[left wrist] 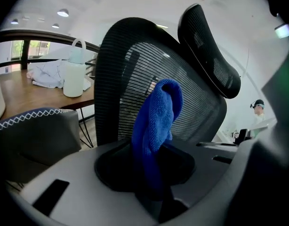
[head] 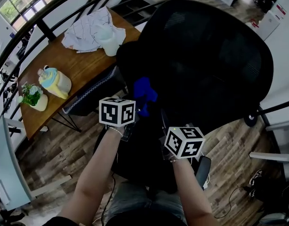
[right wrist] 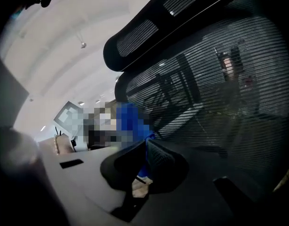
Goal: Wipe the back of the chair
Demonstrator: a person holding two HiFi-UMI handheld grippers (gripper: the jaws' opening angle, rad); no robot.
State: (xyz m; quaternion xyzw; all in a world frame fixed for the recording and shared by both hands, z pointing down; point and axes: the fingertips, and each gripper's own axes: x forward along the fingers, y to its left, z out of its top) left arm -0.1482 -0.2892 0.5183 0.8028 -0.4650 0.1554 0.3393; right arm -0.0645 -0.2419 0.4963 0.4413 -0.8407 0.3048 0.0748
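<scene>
A black mesh office chair back (head: 205, 60) fills the middle of the head view, with its headrest (left wrist: 210, 51) above it in the left gripper view. My left gripper (head: 134, 108) is shut on a blue cloth (head: 143, 95), which stands up from the jaws (left wrist: 156, 121) just in front of the mesh (left wrist: 121, 69). Whether the cloth touches the mesh is unclear. My right gripper (head: 169, 126) hangs lower and to the right, close to the chair back (right wrist: 220, 79). Its jaws (right wrist: 144, 166) are closed together, and the cloth (right wrist: 128, 119) shows off to their left.
A wooden table (head: 78, 65) at the left carries a white jug (head: 108, 39), a crumpled striped cloth (head: 88, 27), a yellow and teal container (head: 55, 81) and a potted plant (head: 34, 98). A grey stitched seat (head: 92, 95) stands beside it. A dark railing curves behind.
</scene>
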